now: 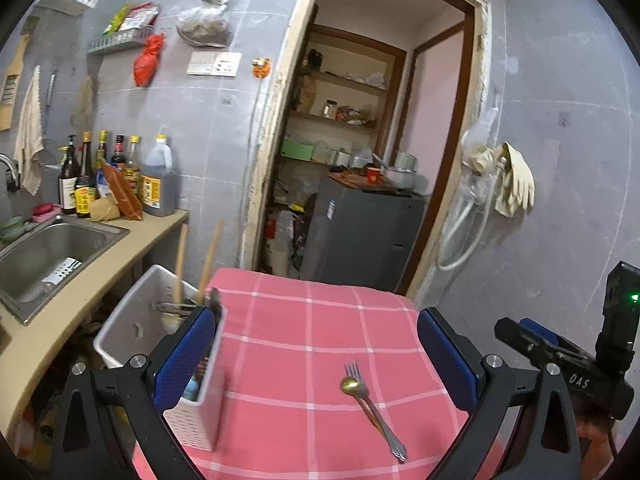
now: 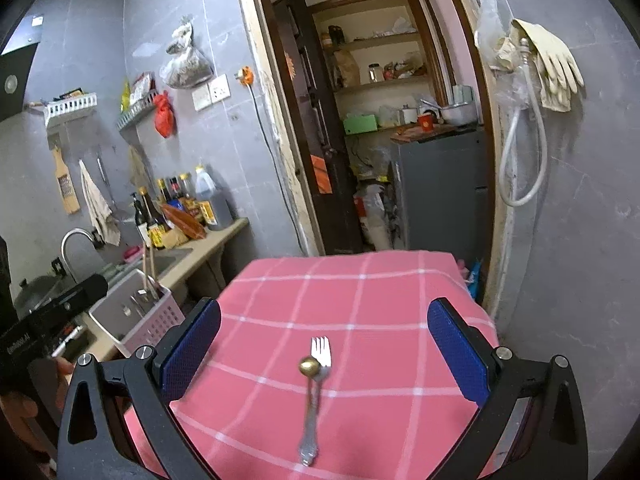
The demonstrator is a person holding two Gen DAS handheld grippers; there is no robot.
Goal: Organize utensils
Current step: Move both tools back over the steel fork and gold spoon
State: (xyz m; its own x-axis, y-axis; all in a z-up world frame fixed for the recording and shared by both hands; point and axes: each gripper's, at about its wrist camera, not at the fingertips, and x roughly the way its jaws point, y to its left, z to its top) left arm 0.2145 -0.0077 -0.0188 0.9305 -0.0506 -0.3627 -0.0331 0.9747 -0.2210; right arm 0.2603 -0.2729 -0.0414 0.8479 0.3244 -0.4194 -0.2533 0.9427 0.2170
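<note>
A pink, white-checked woven cloth (image 2: pixel 360 300), matt, covers the bench. On it lie a shiny silver metal fork (image 2: pixel 316 392) and a glossy brass-coloured metal spoon (image 2: pixel 309 367). The perforated white plastic basket (image 1: pixel 132 320) looks smooth, holding pale wooden chopsticks (image 1: pixel 210 256). A brushed steel sink (image 1: pixel 56 248) gleams dully.

The right gripper (image 2: pixel 324 344) stands wide open above the pink checked cloth (image 2: pixel 360 300), nothing between its blue pads (image 2: pixel 456 352). A fork (image 2: pixel 316 396) lies on the cloth with a gold spoon (image 2: pixel 309 367) on top of it. At the left, a white basket (image 2: pixel 152 324) holds utensils and chopsticks (image 2: pixel 149 272).
</note>
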